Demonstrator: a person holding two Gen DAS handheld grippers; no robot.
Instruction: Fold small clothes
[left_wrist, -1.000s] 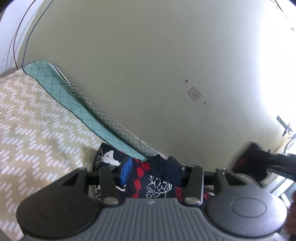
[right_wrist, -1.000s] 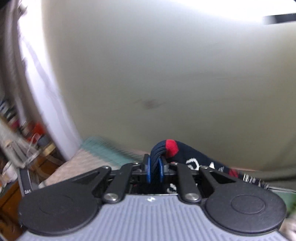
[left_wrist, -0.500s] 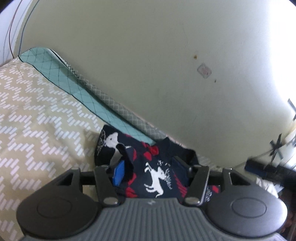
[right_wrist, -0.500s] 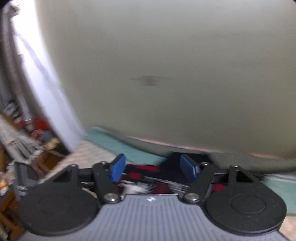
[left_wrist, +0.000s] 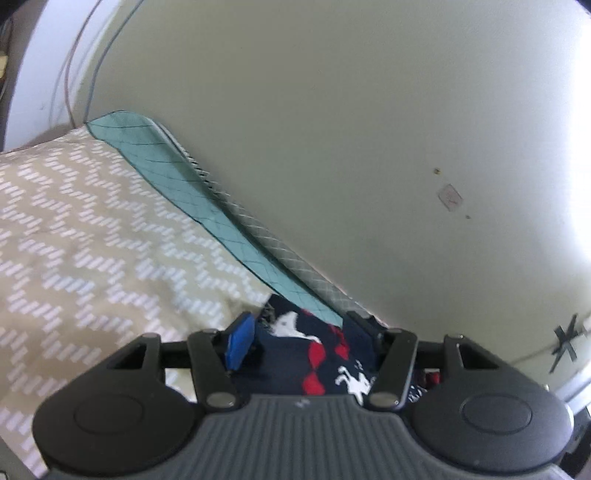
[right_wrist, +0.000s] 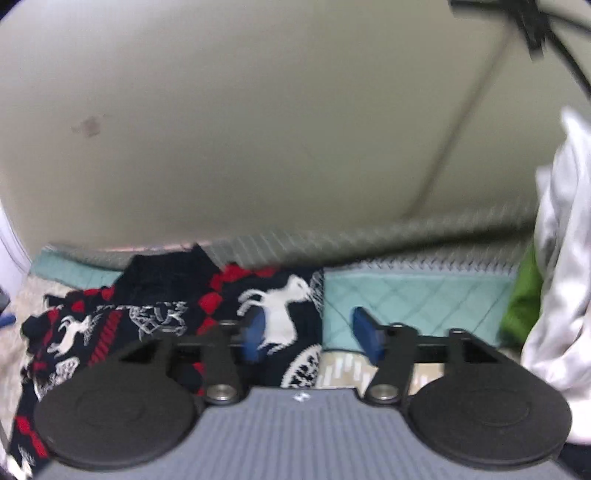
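Observation:
A navy knitted garment (left_wrist: 291, 347) with white reindeer and red diamonds lies on the bed against the wall. In the left wrist view its end lies between the fingers of my left gripper (left_wrist: 304, 332), which stands open; the blue pad (left_wrist: 240, 339) is clear of the cloth. In the right wrist view the garment (right_wrist: 280, 310) spreads out to the left. My right gripper (right_wrist: 310, 332) hangs low over its right edge. Its jaws are closing but still wide, with that edge by the left pad (right_wrist: 255, 332) and neither pad pressing it.
A beige bedspread with white dashes (left_wrist: 92, 258) covers the bed. A teal quilted blanket (left_wrist: 207, 206) (right_wrist: 406, 295) runs along the pale wall (left_wrist: 332, 110). A white cloth (right_wrist: 554, 258) and something green (right_wrist: 521, 306) are at the right.
My right gripper let go of the garment end it was shut on, opened wide and dropped toward the bed. The left gripper opened a little and the garment now lies flat.

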